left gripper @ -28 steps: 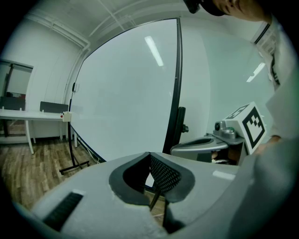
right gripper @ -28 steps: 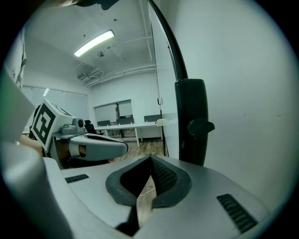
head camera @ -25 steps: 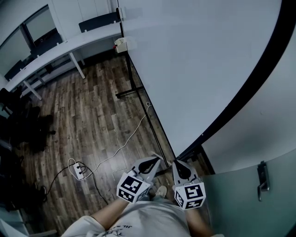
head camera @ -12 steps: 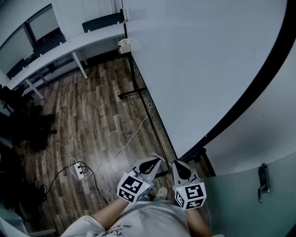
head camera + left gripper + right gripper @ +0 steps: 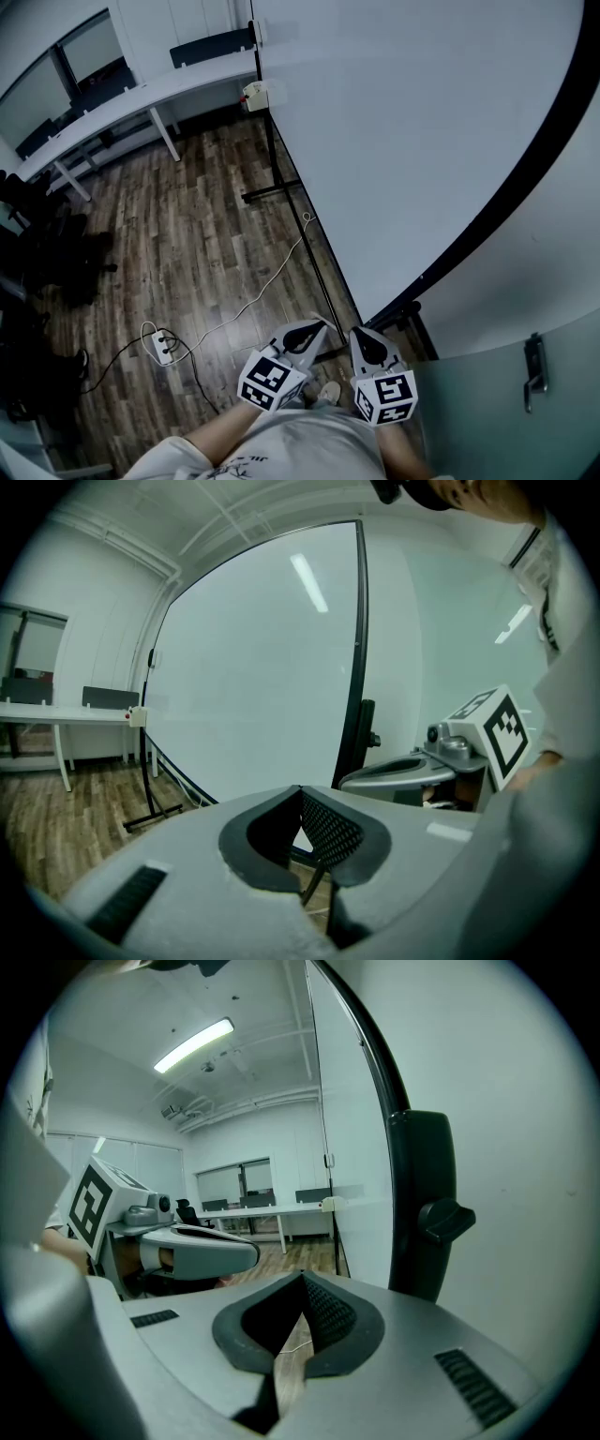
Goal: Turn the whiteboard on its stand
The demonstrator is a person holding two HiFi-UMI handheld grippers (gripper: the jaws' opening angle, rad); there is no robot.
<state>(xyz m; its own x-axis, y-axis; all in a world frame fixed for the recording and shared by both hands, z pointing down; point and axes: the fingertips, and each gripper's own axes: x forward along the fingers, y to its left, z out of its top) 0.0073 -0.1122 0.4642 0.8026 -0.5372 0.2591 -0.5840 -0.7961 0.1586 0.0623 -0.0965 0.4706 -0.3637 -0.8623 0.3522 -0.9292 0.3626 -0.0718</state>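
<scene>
The big whiteboard (image 5: 403,141) fills the right of the head view, bounded by a black frame (image 5: 506,192) and carried on a black stand (image 5: 274,192) with floor legs. My two grippers hang side by side near its close corner. The left gripper (image 5: 319,323) is shut and holds nothing; its own view shows the jaw tips meeting (image 5: 300,789) before the whiteboard (image 5: 253,667). My right gripper (image 5: 355,330) is also shut and empty (image 5: 302,1277), and the stand's upright with a knob (image 5: 427,1213) rises just to its right. Neither gripper touches the board.
A white power strip (image 5: 159,347) and its cable (image 5: 253,292) lie on the wooden floor to the left. Long white desks (image 5: 141,94) stand along the far wall. At the right, a glass door with a handle (image 5: 532,367) is close by. A small box (image 5: 251,94) hangs at the board's far end.
The head view has drifted slightly, so the far end of the board sits a little further right. Both grippers stay where they were, still shut.
</scene>
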